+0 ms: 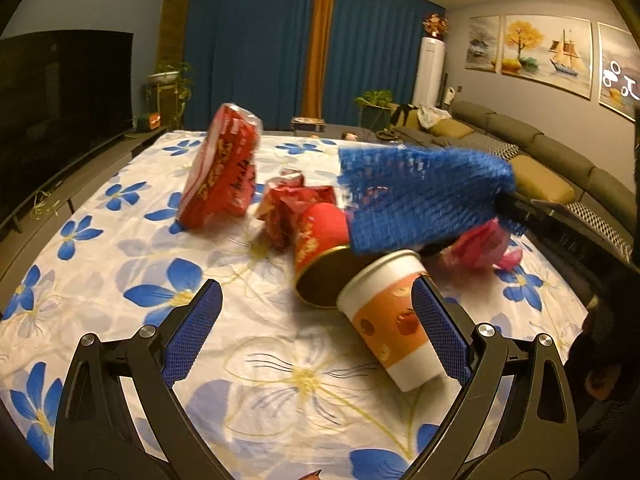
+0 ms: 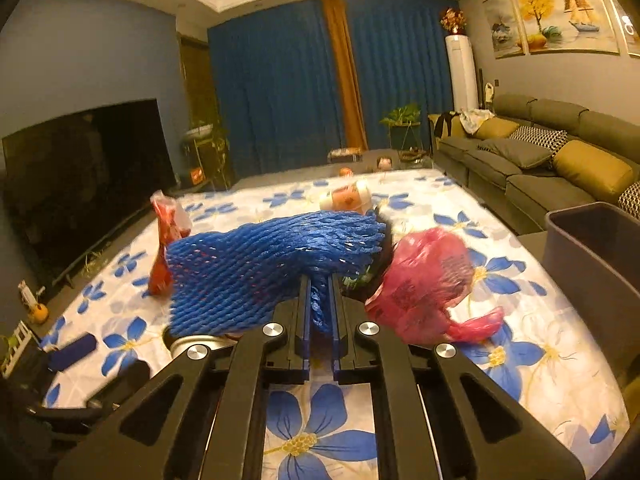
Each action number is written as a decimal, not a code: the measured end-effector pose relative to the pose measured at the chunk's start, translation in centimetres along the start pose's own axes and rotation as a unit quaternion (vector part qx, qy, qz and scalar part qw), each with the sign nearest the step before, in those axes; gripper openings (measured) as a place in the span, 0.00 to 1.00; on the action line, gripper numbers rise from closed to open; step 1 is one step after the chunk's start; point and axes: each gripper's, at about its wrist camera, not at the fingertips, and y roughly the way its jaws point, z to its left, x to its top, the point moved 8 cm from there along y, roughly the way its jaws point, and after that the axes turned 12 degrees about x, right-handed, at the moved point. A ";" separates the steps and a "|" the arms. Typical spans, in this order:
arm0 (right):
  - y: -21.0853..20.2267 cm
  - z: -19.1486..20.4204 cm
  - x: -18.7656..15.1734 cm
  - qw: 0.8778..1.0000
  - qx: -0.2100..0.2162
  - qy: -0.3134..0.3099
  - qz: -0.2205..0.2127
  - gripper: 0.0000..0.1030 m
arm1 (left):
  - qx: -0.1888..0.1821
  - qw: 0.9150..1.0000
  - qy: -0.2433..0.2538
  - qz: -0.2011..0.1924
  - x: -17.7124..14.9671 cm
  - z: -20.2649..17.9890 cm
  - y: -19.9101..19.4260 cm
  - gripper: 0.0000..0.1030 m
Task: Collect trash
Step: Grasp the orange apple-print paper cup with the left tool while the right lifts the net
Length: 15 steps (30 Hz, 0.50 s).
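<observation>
Living room, dim warm light; floral tablecloth (image 1: pixel 120 240) over the table, blue curtains behind, sofa off to the side.

Left wrist view.
- Left gripper (image 1: pixel 316 332): jaws wide, nothing between the pads.
- Paper cup (image 1: pixel 390 320): on its side, just ahead of the gripper, touching or just beside the gripper's right-hand finger. Risk: it looks light and round, so a nudge from that finger would likely roll it away before the jaws can close.
- Red tin (image 1: pixel 320 252): on its side just beyond the cup, mouth toward the gripper, apparently touching the cup. It crowds any grasp on the cup.
- Red wrappers (image 1: pixel 294 204) and red snack bag (image 1: pixel 222 172): farther ahead and to the left.
- Blue foam net (image 1: pixel 424 196): raised ahead and to the right, overhanging the tin and the cup.

Right wrist view.
- Right gripper (image 2: pixel 320 300): jaws pinched narrow on a thin fold of the blue foam net (image 2: pixel 276 264), which spreads ahead and to the left. Risk: only an edge is held, and the soft mesh may slip out or snag the items beneath it when carried.
- Pink plastic bag (image 2: pixel 424 284): just right of the gripper, touching the net's end; it could be dragged along.
- Grey bin (image 2: pixel 592 248): to the right, beside the table; probable destination, with the pink bag lying between.
</observation>
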 end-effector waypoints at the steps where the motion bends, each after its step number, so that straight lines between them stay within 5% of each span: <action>1: -0.6 -0.2 0.2 1.000 -0.002 0.002 -0.007 0.08 | -0.003 1.000 0.002 0.002 -0.1 -0.4 0.0 0.91; 15: -5.3 -2.7 1.0 0.999 -0.011 0.026 -0.046 0.08 | -0.038 0.996 0.001 0.076 -1.9 -5.1 2.4 0.87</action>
